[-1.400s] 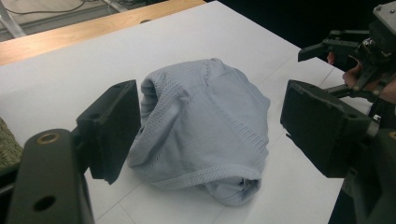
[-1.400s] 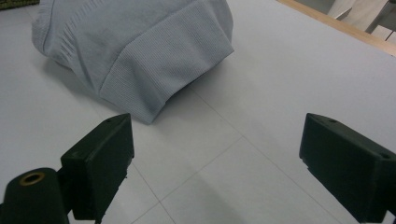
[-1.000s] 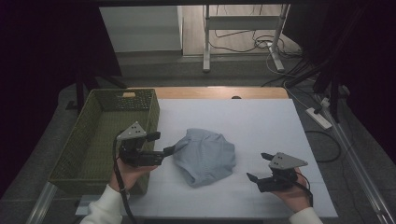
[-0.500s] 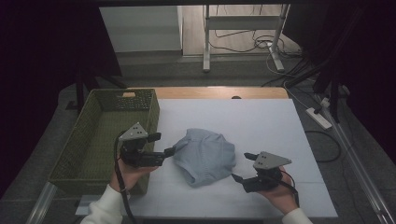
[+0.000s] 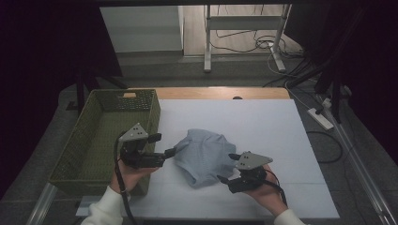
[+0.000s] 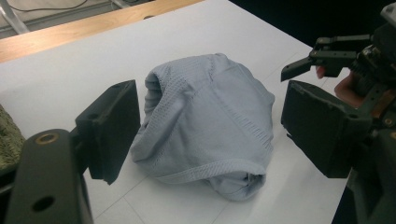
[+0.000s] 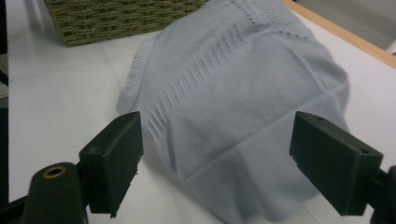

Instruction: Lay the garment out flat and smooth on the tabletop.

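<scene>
A crumpled light blue knitted garment (image 5: 204, 154) lies in a heap on the white table (image 5: 263, 126). My left gripper (image 5: 164, 145) is at the garment's left edge, level, jaws open, with the cloth (image 6: 210, 121) ahead between them and untouched. My right gripper (image 5: 227, 167) is at the garment's front right edge; its jaws have just been closing a little and still stand open. In the right gripper view the cloth (image 7: 243, 98) reaches in between the jaws, and the pads do not press on it. The right gripper (image 6: 327, 53) also shows in the left gripper view, beyond the heap.
A green woven basket (image 5: 75, 140) stands at the table's left, close beside my left hand; its wall (image 7: 121, 18) shows behind the garment. A wooden strip (image 5: 220, 93) borders the table's far edge. Cables and stand legs lie on the floor beyond.
My right gripper has moved left across the table, from the front right up to the garment's edge. The left gripper and the garment have stayed put.
</scene>
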`<state>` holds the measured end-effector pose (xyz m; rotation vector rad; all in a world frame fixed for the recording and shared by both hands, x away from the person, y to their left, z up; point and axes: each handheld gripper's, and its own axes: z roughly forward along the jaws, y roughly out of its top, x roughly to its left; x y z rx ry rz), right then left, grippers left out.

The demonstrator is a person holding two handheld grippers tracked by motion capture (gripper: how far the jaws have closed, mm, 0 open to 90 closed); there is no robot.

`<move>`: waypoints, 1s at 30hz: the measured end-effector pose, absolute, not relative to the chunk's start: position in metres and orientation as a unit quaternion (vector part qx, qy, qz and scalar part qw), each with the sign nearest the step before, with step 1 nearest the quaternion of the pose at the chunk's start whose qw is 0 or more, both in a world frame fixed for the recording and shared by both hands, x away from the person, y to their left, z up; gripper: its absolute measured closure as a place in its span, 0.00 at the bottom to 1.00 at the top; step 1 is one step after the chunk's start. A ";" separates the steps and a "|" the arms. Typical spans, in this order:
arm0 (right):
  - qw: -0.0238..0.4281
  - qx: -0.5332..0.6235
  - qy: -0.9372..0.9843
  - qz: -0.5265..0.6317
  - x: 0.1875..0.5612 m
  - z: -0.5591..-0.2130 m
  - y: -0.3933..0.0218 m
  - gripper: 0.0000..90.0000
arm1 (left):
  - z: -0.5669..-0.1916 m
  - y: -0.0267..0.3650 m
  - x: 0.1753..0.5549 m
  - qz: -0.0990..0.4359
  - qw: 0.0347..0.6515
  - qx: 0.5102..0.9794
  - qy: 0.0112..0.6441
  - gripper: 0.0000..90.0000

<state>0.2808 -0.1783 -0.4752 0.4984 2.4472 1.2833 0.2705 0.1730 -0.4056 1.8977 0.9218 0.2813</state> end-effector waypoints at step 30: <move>0.148 0.098 0.888 0.423 0.272 -0.488 -0.100 0.26 | -0.404 0.176 0.269 0.119 0.488 0.776 0.381 0.23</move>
